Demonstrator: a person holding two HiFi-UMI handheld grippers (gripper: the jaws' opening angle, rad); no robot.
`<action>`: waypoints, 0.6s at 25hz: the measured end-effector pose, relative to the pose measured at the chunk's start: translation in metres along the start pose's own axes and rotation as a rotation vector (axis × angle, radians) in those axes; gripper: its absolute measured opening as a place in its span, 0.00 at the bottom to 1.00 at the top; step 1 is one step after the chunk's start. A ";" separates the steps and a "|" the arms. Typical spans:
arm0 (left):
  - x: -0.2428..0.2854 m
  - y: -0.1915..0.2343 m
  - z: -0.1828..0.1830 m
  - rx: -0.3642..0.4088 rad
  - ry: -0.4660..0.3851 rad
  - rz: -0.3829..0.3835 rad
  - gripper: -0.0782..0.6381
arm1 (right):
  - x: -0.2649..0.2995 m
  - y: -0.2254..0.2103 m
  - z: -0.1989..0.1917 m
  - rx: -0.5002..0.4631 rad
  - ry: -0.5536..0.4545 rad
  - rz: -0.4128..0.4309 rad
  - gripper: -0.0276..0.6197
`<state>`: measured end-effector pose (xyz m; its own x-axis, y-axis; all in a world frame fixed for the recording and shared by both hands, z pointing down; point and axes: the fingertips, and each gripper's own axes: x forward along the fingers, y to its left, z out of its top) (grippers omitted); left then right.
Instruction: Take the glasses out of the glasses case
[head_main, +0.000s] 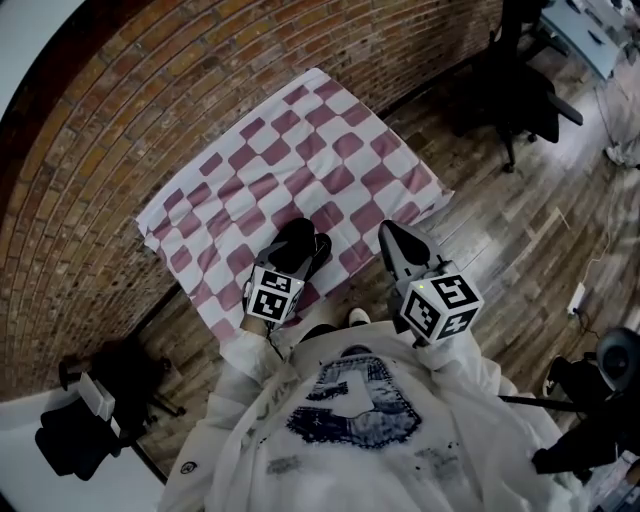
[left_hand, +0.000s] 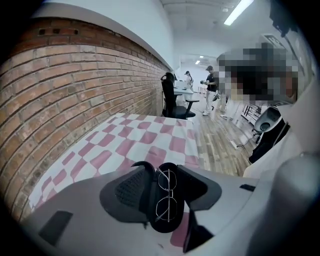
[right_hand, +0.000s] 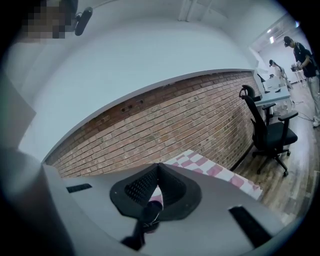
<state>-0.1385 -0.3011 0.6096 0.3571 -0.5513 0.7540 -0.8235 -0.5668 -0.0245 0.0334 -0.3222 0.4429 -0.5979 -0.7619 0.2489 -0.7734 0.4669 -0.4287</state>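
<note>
While my left tongs (left_hand: 164, 170) pointed steeply down, their jaws stood released and wide on either side of the open glasses case (left_hand: 167, 226), not visibly clamping it. The case lay on the checkered cloth (left_hand: 135, 140), its long axis running straight away along the jaws. Its lid (left_hand: 142, 167) was raised against the left-hand jaw. Inside, the glasses (left_hand: 166, 197) lay one lens beyond the other. My right tongs (right_hand: 158, 167) were clenched, tips meeting. Beyond stood a brick wall (left_hand: 75, 85) and an office chair (left_hand: 170, 97).
</note>
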 end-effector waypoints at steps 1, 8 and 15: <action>0.003 0.001 -0.001 0.011 0.007 -0.002 0.41 | 0.001 -0.001 0.000 0.000 0.002 -0.001 0.06; 0.026 -0.001 -0.012 0.073 0.064 -0.050 0.40 | 0.007 -0.006 -0.004 0.007 0.021 -0.009 0.06; 0.045 -0.006 -0.022 0.082 0.116 -0.093 0.40 | 0.012 -0.013 -0.008 0.013 0.033 -0.030 0.06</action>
<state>-0.1277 -0.3088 0.6582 0.3728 -0.4226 0.8261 -0.7486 -0.6630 -0.0013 0.0342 -0.3338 0.4583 -0.5816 -0.7602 0.2897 -0.7883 0.4386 -0.4315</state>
